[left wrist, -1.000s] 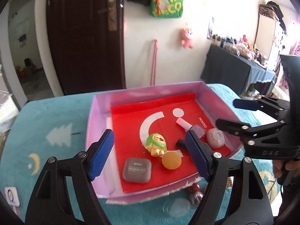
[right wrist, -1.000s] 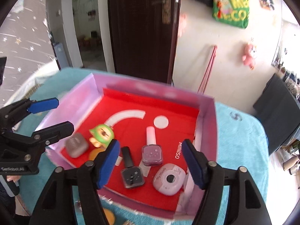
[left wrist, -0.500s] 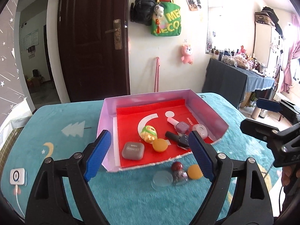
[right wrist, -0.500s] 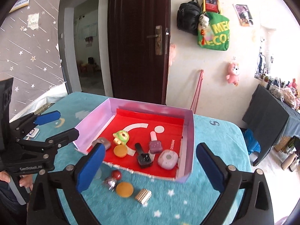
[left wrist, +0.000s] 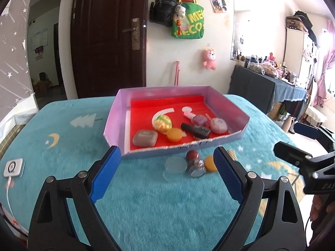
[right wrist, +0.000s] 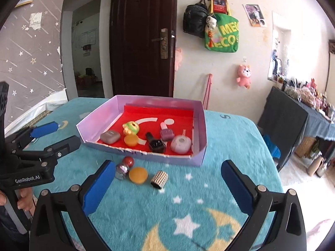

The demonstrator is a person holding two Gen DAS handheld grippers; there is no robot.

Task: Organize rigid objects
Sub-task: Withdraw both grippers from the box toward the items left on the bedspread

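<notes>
My left gripper (left wrist: pixel 166 176) and right gripper (right wrist: pixel 167 185) are both empty, jaws opening wide over the teal blanket (right wrist: pixel 209 205). The pink box (right wrist: pixel 200 129) with red lining holds six items. Outside, near its front wall: red-capped bottle (right wrist: pixel 124 166), orange disc (right wrist: pixel 138 175). Only the right view shows the whole studded cylinder (right wrist: pixel 159 179); only the left shows the clear lid (left wrist: pixel 174 166).

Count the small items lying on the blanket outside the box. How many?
4, all just before the box's near wall: a red-capped bottle, an orange disc, a studded cylinder and a clear lid. More may be hidden.
</notes>
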